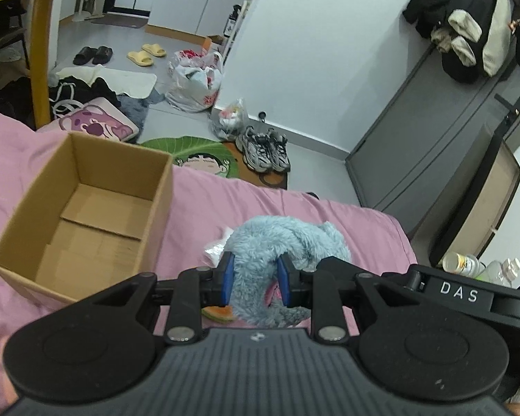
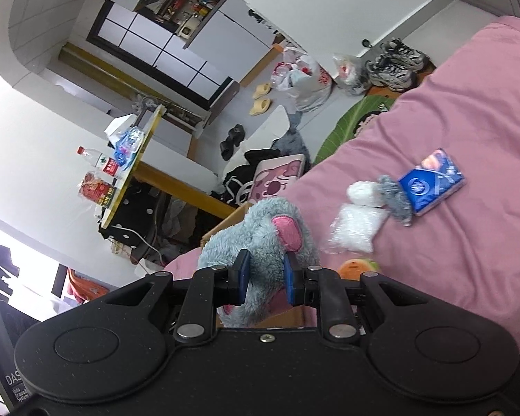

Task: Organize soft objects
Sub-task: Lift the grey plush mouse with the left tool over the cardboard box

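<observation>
A blue-grey plush toy (image 1: 287, 242) with pink ear lining is pinched by both grippers at once: the left gripper (image 1: 254, 279) is closed narrowly on a fold of its fur, and the right gripper (image 2: 265, 279) is closed narrowly on the fur beside the pink ear. The toy appears to be held above the pink bed (image 1: 204, 201), to the right of the open, empty cardboard box (image 1: 83, 208) in the left wrist view. The step in hand is judged to be the carrying of the toy to the box. For the next move, both grippers would need to be brought together over the box opening, kept level with one another so the plush is not stretched, and opened only once it hangs inside the walls. On the bed, a blue tissue pack (image 2: 433, 183), a small grey fuzzy item (image 2: 395, 201), a clear plastic bag (image 2: 353, 228) and an orange soft piece (image 2: 355, 268) are left to be sorted.
</observation>
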`<action>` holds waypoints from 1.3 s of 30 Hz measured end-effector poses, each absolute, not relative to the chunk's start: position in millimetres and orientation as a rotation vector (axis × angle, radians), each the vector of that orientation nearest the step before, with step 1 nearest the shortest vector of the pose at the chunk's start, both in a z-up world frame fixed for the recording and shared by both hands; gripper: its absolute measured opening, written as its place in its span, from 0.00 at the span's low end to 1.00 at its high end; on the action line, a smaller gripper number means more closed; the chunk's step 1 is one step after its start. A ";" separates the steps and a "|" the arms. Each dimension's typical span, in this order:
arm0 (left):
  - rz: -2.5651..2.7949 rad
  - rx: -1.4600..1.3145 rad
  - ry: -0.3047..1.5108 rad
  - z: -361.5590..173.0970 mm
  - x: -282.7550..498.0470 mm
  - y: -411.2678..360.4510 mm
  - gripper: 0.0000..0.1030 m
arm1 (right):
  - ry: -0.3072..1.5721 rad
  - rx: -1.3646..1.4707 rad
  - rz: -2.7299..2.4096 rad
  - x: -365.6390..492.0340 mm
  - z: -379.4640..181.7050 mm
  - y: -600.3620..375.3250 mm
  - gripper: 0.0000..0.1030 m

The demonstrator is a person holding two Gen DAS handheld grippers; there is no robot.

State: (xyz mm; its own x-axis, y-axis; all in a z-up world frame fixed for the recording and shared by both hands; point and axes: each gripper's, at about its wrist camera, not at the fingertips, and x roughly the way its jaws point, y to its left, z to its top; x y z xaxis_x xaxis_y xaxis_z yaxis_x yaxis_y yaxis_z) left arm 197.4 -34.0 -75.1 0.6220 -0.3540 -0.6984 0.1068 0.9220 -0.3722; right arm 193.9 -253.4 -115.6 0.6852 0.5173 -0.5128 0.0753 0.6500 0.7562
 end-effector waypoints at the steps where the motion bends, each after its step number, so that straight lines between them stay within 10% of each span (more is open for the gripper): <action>1: -0.266 -0.309 0.855 -73.0 198.1 -29.8 0.24 | 0.790 0.837 0.287 194.9 -114.4 -249.0 0.20; 39: -0.132 -0.588 0.747 -109.1 240.1 138.3 0.24 | 0.896 0.638 0.355 278.1 -127.8 -86.3 0.20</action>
State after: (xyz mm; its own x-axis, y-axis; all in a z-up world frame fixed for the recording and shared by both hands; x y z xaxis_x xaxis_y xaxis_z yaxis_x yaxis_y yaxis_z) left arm 240.1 138.3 -109.1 0.7336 -0.3160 -0.6017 -0.0904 0.8321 -0.5472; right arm 278.1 -86.3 -127.8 0.5854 0.5365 -0.6079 -0.0256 0.7616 0.6475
